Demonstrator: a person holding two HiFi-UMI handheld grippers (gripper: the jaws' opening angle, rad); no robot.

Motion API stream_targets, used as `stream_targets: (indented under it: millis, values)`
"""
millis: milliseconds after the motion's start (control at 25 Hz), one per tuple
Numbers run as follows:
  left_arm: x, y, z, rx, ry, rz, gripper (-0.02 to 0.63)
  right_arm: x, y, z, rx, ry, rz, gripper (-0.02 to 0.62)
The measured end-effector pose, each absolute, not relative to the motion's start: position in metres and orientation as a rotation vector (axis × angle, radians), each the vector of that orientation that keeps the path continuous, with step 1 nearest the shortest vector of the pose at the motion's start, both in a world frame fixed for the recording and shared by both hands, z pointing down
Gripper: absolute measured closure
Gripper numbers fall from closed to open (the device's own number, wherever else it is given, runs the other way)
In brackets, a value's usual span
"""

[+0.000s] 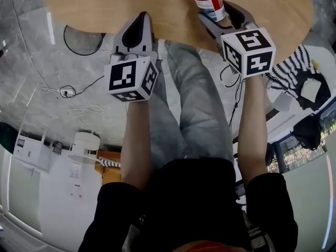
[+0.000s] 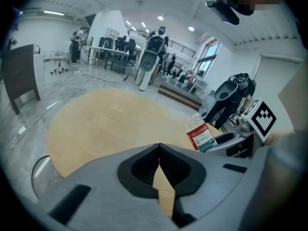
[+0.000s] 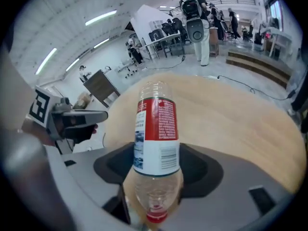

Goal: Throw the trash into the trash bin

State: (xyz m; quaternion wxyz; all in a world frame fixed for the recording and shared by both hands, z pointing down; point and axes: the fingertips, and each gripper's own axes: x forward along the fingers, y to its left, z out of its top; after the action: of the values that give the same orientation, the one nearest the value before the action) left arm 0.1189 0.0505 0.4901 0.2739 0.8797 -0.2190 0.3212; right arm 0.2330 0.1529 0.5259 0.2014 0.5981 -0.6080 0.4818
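Since it looks empty, plastic bottle [image 3: 156, 129]: light, thin-walled, slippery; grip the labelled middle.
Right gripper [image 3: 159, 167]: clamped across the bottle, over the wooden table [image 3: 231, 109].
Left gripper [image 2: 159, 150]: jaws together, empty.

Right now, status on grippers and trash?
Left gripper shut, empty. Right gripper shut on plastic bottle, above wooden table. Trash bin not in view.

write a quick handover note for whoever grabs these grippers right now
Left gripper: shut, empty, at the near edge of the round wooden table.
Right gripper: shut on the plastic bottle, cap end toward its camera, over the table.
Done: bottle is in the grip.
Left: find the trash bin, which shows in no view, carry the bottle there and drop it in.
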Motion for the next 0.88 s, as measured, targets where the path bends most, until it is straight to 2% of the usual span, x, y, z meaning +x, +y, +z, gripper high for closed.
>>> stream_targets:
  millis: [200, 480, 880]
  values:
    - [0.057, 0.019, 0.487, 2.287, -0.709, 0.790, 0.601, 0.146, 0.103, 0.514, 1.564, -1.875, 1.393, 0.337]
    - [-0.014, -0.013, 0.486, 2.195, -0.862, 0.719, 0.601, 0.062, 0.055, 0.510, 1.336, -1.980, 1.348, 0.337]
    - [-0.159, -0.086, 0.497, 2.027, -1.118, 0.624, 0.601, -0.091, -0.025, 0.535, 0.887, -2.035, 1.289, 0.337]
